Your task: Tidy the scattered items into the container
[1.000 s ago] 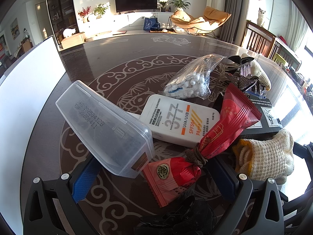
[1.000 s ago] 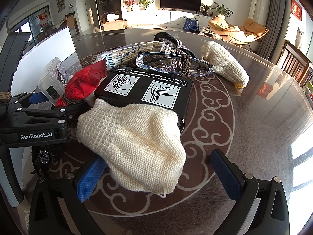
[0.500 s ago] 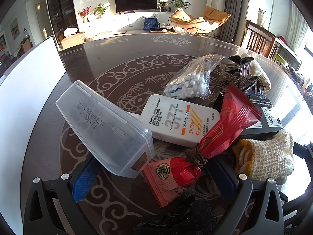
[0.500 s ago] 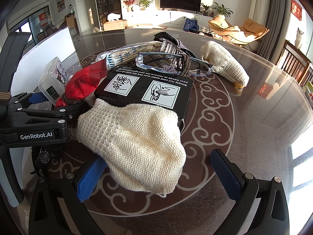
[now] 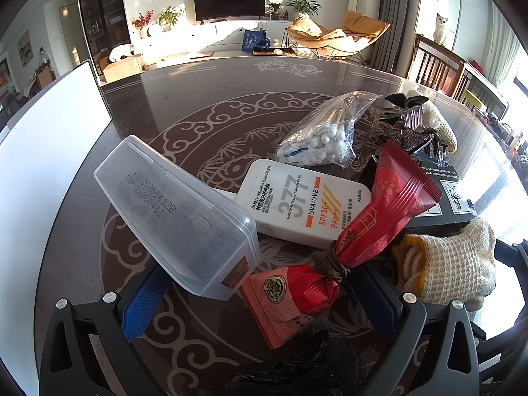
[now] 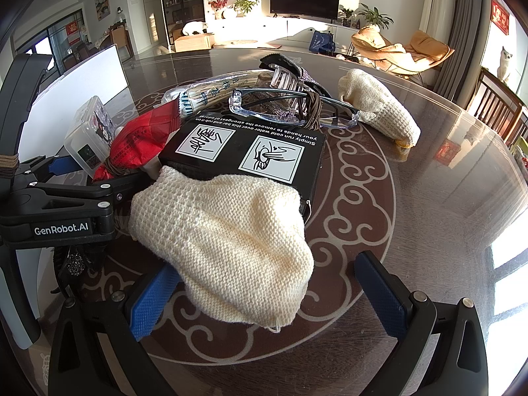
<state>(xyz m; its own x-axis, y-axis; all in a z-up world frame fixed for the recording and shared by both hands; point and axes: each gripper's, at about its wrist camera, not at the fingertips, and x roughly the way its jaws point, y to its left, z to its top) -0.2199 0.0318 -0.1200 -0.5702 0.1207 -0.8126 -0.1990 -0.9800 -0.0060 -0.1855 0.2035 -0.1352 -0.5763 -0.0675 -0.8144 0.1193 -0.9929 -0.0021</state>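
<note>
Scattered items are lying in a loose heap on the dark table (image 5: pixel 184 99) with its pale scrollwork inlay. Straight ahead of the left hand-held gripper (image 5: pixel 260 303), whose blue-padded fingers are standing wide apart and gripping nothing, a clear plastic box (image 5: pixel 175 214) is lying tilted, its long axis running away to the left, its near end reaching between the fingers. Beside it a red snack packet (image 5: pixel 363 241) tied with a brown band is crossing the gap, pointing away to the right and lying over a white sunscreen tube (image 5: pixel 297 204). Farther ahead a bag of cotton swabs (image 5: pixel 323 132) is lying.

In front of the right hand-held gripper (image 6: pixel 267 293), also spread wide and empty, a cream knitted glove (image 6: pixel 227 241) is slumping between the fingers, its far part lying over a black box (image 6: pixel 244 151). Beyond that, clear glasses (image 6: pixel 290 109) are lying crosswise over a hair claw (image 6: pixel 287 79), and a second glove (image 6: pixel 376 109) is lying off to the right, pointing away to the left. A white container wall (image 5: pixel 46 178) is standing along the left edge. Behind the table, a sunlit living room is showing a television (image 5: pixel 229 1) and an orange lounge chair (image 5: pixel 340 33).
</note>
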